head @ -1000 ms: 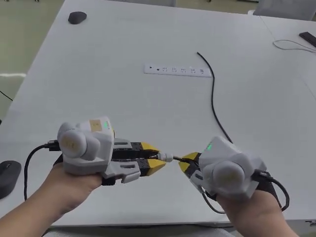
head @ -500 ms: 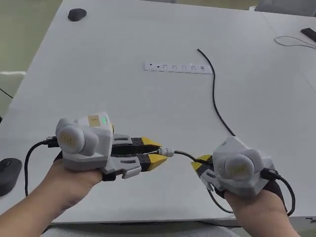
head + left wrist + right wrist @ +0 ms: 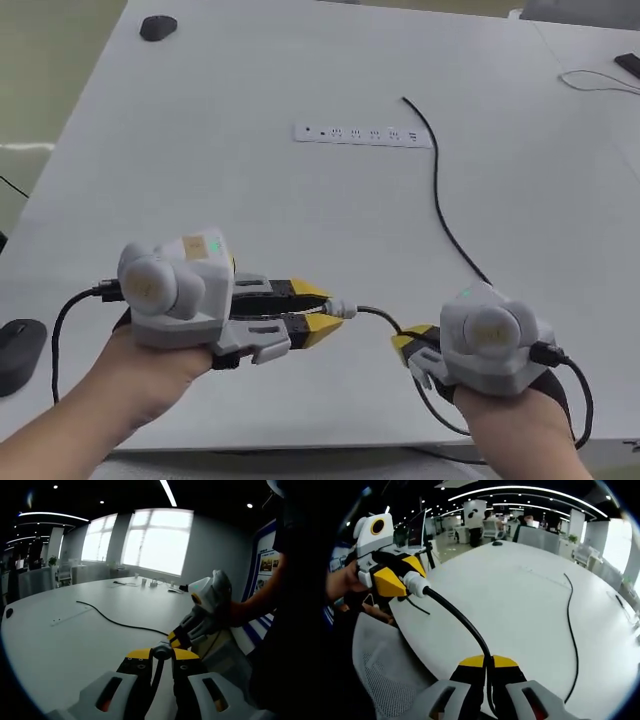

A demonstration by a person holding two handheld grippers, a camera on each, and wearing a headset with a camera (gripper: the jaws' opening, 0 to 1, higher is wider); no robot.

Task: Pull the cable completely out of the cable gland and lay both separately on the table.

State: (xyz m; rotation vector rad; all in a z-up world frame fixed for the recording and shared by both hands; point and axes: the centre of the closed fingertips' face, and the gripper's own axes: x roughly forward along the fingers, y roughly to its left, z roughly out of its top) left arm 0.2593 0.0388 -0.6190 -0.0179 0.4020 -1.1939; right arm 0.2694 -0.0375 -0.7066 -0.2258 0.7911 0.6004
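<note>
The cable gland (image 3: 341,310) (image 3: 415,584) is a small pale grey fitting with a ribbed collar. It sticks out just past the yellow tips of my left gripper (image 3: 326,311) (image 3: 162,655), whose jaws are pinched tight on it. A thin, glossy black cable (image 3: 378,316) (image 3: 460,618) leaves the gland's nose in a shallow arc. It runs straight into my right gripper (image 3: 406,345) (image 3: 488,663), where the jaws are squeezed narrow around it. In the left gripper view a dark length also drops from the gland back between that gripper's own jaws. Both parts hang above the near edge of the white table (image 3: 250,210), between the two grippers, and the cable is still seated in the gland.

On writing, I can read nothing. A tan sticker (image 3: 195,250) sits on top of the left gripper's housing, but its print is too small. The left gripper view shows a blue-edged poster (image 3: 266,562) beyond the right gripper, also illegible.

Ahead of both grippers and well apart from them, a white power strip (image 3: 362,135) lies on the table. Its black cord (image 3: 437,205) trails back toward the right gripper.

Compared with a second ago, the tips are no longer almost meeting. The right gripper has drawn away from the left one, and a clearly longer stretch of cable is bared between them.
</note>
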